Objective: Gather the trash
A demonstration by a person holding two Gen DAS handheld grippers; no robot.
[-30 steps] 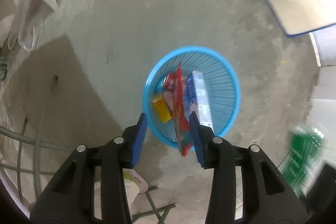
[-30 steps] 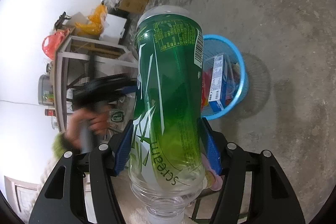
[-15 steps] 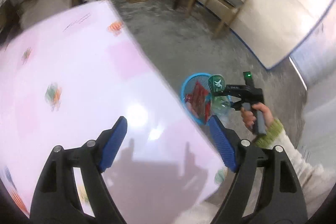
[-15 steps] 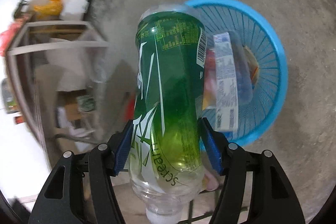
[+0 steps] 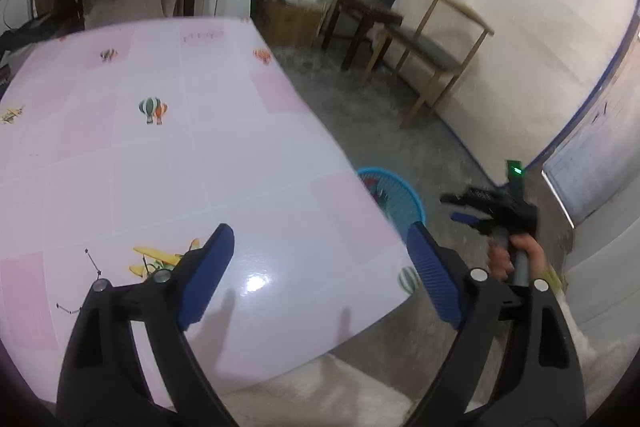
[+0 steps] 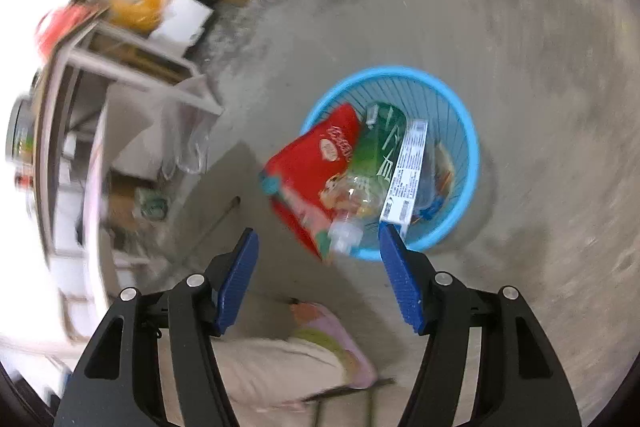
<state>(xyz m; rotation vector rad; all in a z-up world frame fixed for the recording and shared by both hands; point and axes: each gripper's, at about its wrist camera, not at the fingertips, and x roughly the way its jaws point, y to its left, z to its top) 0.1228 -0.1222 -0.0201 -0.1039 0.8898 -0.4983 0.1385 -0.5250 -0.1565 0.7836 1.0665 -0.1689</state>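
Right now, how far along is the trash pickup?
Done: the blue basket on the floor holds a green bottle, a red snack bag and a white and blue box. In hand: nothing; the left tool and right tool have empty, opening jaws. Left: the visible part of the pink table shows no trash, so little or nothing seems to remain.

A pink-and-white table [image 5: 192, 147] printed with balloons and planes stands on a grey concrete floor [image 6: 480, 27]. Beside it, on the floor, sits 1 blue basket [image 6: 468, 131]; a wooden chair [image 5: 436, 55] stands well apart.
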